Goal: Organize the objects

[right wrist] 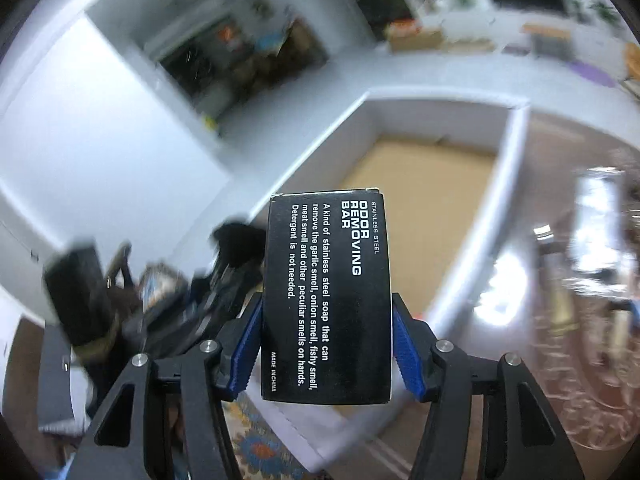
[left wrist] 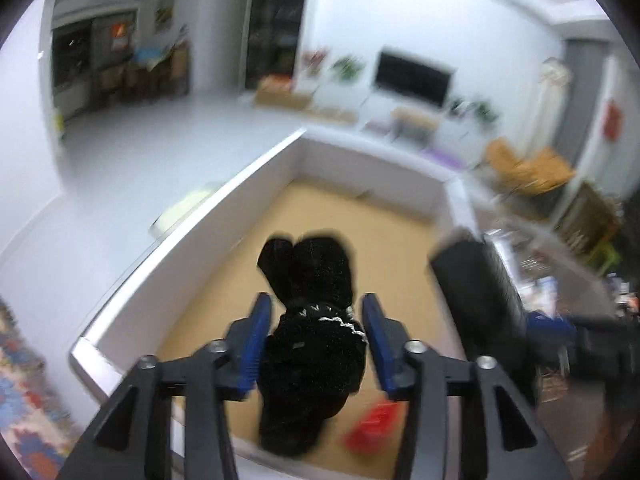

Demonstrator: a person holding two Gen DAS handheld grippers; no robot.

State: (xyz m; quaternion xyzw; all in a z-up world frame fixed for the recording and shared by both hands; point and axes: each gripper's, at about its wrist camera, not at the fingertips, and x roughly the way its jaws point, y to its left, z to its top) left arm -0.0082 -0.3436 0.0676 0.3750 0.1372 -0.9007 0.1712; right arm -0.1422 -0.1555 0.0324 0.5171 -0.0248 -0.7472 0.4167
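While the left gripper (left wrist: 316, 344) has its jaws parted around a black fuzzy bundle (left wrist: 312, 344) above a white box (left wrist: 192, 240), the right gripper's (right wrist: 326, 344) jaws clamp a black carton (right wrist: 326, 300)

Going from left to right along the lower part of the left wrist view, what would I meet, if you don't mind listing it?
Patterned rug → white box wall → black fuzzy item between the jaws → red object → black carton.
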